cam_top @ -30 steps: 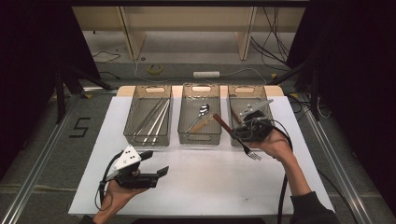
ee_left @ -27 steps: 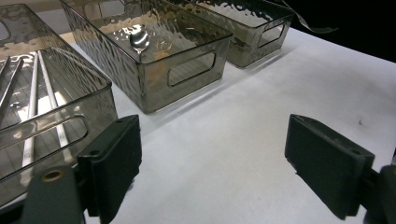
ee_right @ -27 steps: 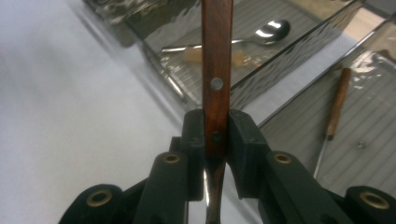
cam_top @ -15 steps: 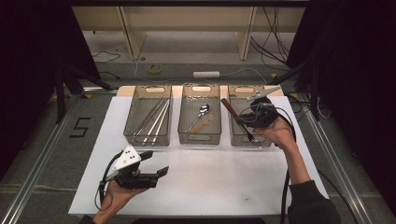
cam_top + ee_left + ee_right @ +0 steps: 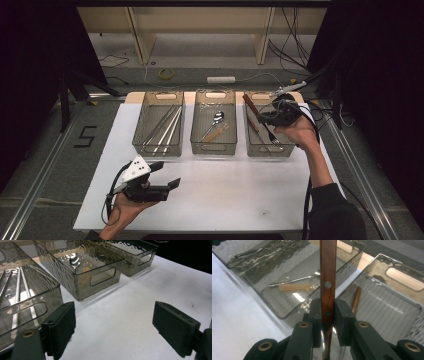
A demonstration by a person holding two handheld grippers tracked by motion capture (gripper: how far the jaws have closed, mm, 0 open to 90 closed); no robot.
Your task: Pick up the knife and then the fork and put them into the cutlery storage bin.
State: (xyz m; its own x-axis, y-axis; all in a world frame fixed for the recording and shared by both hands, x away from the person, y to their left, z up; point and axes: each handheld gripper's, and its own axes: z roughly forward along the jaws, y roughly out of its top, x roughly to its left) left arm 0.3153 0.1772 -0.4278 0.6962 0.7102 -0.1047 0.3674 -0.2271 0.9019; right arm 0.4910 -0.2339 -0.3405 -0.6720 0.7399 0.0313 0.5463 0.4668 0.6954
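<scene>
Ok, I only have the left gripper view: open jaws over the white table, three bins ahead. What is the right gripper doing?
Observer: The right gripper is shut on the wooden handle of a utensil.
Operator: Where is it?
Observer: In the high view it is held above the right bin, and the handle slants up toward the middle bin.
Operator: Anything in the right one already?
Observer: Yes, a brown-handled piece lies on its floor. I cannot tell what kind.
</scene>
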